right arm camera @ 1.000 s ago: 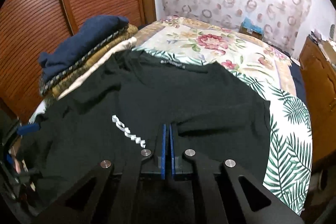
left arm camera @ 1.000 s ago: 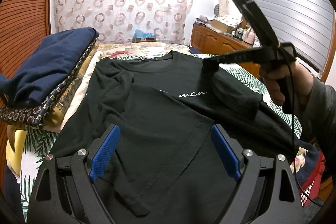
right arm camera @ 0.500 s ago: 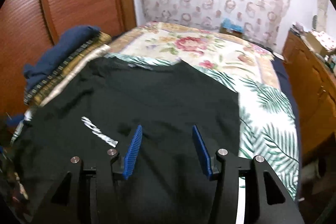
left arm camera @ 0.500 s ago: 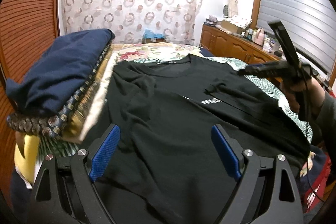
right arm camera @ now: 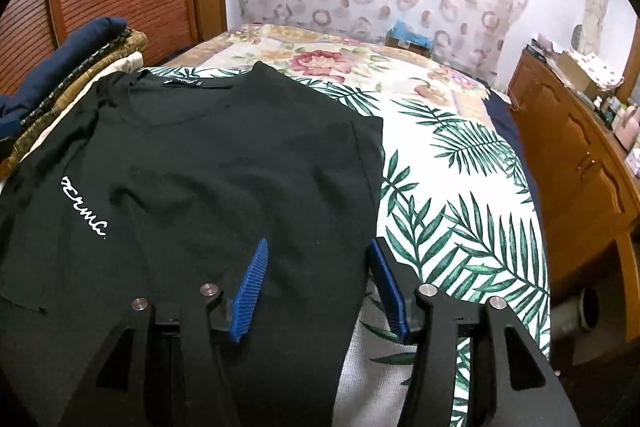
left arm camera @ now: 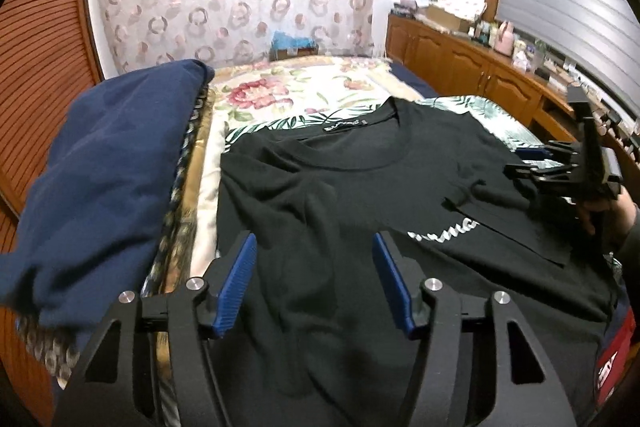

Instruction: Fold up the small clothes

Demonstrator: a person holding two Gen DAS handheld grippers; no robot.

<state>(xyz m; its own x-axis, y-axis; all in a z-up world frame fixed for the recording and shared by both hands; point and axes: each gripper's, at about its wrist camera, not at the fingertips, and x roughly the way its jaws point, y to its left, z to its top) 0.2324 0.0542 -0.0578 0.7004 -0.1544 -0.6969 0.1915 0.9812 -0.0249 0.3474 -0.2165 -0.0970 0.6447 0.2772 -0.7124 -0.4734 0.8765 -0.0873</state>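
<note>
A: Start at your tools. How do your grippers stand?

B: Your left gripper has its blue pads spread wide with nothing between them; it hovers over the black T-shirt, on the side nearer the stack. Your right gripper is spread apart too and holds nothing. One pad sits over the shirt's folded right edge, the other over the leaf-print sheet just beside it.

A: And the shirt itself?

B: It lies flat on the sheet, collar away from you, white script facing up. The right side looks already turned in: a straight fold edge runs down beside the sheet, and in the left view a sleeve flap lies across the chest, partly covering the script. The side toward the folded stack looks unfolded and rumpled, and it touches the stack's base.

A: So which step are you in?

B: Judging from the lie of the cloth, you are between folds: right side done, left side pending.

A: What does the next move call for?

B: Likely a pinch with your left gripper on the shirt's edge next to the stack, taking one layer cleanly, then carrying it inward toward the script. Your right gripper can pin the finished fold. Watch that you do not snag the stack's lower cloths.
</note>
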